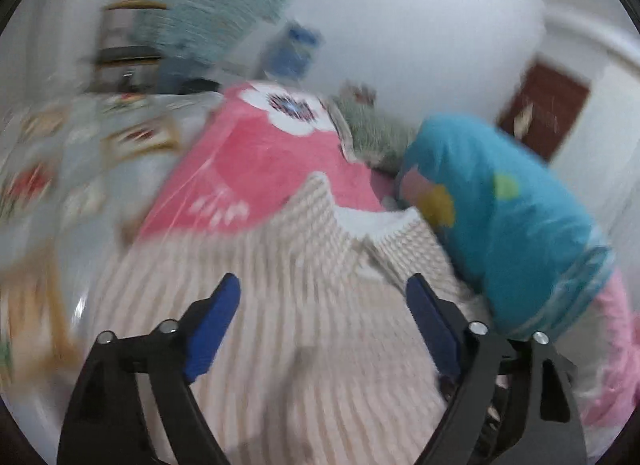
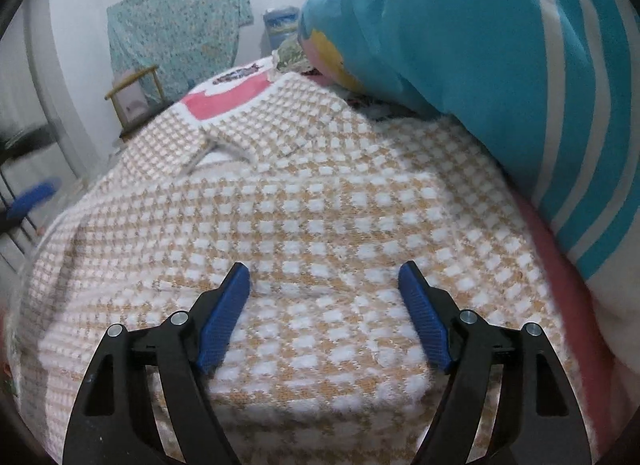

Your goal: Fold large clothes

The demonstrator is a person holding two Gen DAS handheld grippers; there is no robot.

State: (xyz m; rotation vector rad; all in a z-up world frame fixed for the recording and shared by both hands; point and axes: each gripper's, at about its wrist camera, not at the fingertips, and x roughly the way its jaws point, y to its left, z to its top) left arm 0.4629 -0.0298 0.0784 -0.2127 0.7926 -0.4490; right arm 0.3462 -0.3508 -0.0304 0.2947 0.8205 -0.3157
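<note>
A knitted sweater with an orange-and-white check [image 2: 320, 205] lies spread over a pink blanket, neckline at the far end. My right gripper [image 2: 324, 277] hangs just above its near part, open, with nothing between the blue pads. The left wrist view is blurred: the same sweater [image 1: 280, 325] fills the lower half, its collar against the pink blanket [image 1: 260, 169]. My left gripper [image 1: 324, 285] stands open over the sweater's body, its jaws empty. A blurred blue finger [image 2: 32, 197] shows at the far left edge of the right wrist view.
A big turquoise pillow with white stripes [image 2: 480, 65] [image 1: 500, 225] presses against the sweater's right side. A green patterned cloth [image 2: 180, 17] hangs on the far wall, with a small wooden frame [image 2: 132, 97] below it. A floral sheet [image 1: 60, 169] lies to the left.
</note>
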